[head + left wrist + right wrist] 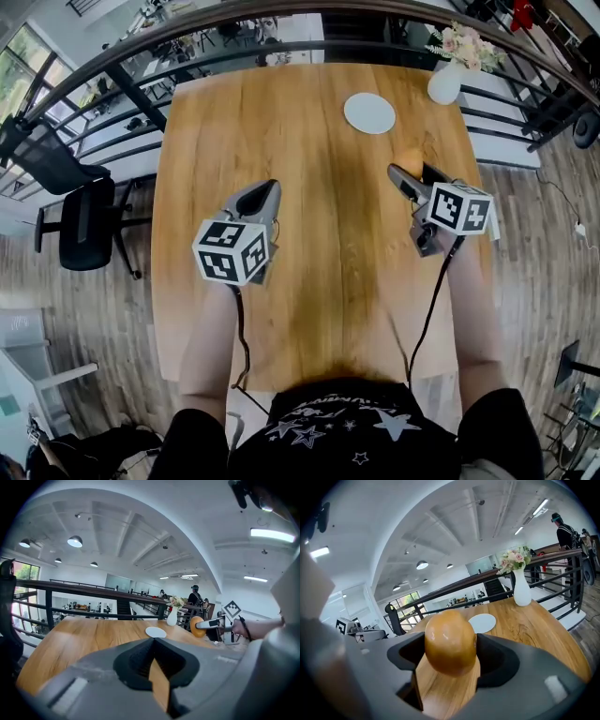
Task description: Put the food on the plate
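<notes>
The food is a round, glossy orange-brown bun (450, 641), and my right gripper (451, 663) is shut on it, holding it above the wooden table (309, 169). In the head view the bun (410, 159) shows at the tip of the right gripper (409, 174), near the table's right side. A small white plate (369, 113) lies flat farther back, and in the right gripper view the plate (482, 622) sits just beyond the bun. My left gripper (265, 191) hovers left of centre, shut with nothing in it (153, 642). The left gripper view shows the bun (196, 623) off to its right.
A white vase with pink flowers (444, 82) stands at the table's far right corner, close to the plate. A dark railing (187, 52) runs behind the table. A black office chair (84, 220) stands on the floor at the left.
</notes>
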The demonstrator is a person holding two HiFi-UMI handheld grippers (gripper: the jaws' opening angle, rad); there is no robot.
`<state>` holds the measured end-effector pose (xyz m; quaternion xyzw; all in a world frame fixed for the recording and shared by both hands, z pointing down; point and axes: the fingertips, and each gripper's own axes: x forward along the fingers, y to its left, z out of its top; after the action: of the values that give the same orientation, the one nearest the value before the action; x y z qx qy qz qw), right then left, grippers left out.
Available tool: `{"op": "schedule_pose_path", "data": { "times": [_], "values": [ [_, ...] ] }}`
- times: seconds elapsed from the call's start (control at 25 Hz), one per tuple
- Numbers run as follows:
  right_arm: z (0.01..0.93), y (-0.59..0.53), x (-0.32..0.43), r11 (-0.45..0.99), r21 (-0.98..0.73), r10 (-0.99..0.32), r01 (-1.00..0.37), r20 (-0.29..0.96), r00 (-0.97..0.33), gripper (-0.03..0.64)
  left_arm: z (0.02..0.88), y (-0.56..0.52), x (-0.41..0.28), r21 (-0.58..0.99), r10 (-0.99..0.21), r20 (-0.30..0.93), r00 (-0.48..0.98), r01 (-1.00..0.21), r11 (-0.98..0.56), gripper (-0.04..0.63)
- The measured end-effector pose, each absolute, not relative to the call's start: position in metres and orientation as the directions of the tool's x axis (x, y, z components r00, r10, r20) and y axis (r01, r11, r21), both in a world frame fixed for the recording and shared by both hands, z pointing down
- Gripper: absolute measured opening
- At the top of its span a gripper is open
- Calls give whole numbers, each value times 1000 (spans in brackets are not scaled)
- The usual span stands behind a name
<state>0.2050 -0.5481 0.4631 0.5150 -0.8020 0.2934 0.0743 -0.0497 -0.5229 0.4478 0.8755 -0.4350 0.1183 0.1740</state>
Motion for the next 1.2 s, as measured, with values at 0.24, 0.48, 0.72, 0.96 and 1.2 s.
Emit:
{"op": "schedule_pose_path", "data": {
  "times": [0.24, 0.48, 0.72, 0.96, 1.2],
  "values": [
    [485, -593, 205, 340, -322, -751, -884, 473, -461, 344, 460, -554, -40, 188, -720, 377, 583, -809, -557, 2],
    [516, -650, 217, 349, -234, -753, -908, 507, -420, 344, 480, -586, -31, 198, -713, 401, 575, -814, -546, 2],
    [543, -688, 226, 344, -199, -752, -918, 527, -396, 344, 499, -610, -29, 194, -715, 416, 562, -823, -534, 2],
    [559, -724, 233, 351, -147, -750, -925, 547, -372, 343, 511, -634, -22, 192, -704, 423, 570, -816, -545, 2],
    [569, -758, 224, 403, -88, -720, -911, 585, -374, 344, 519, -648, -17, 197, -691, 419, 589, -802, -564, 2]
  ]
}}
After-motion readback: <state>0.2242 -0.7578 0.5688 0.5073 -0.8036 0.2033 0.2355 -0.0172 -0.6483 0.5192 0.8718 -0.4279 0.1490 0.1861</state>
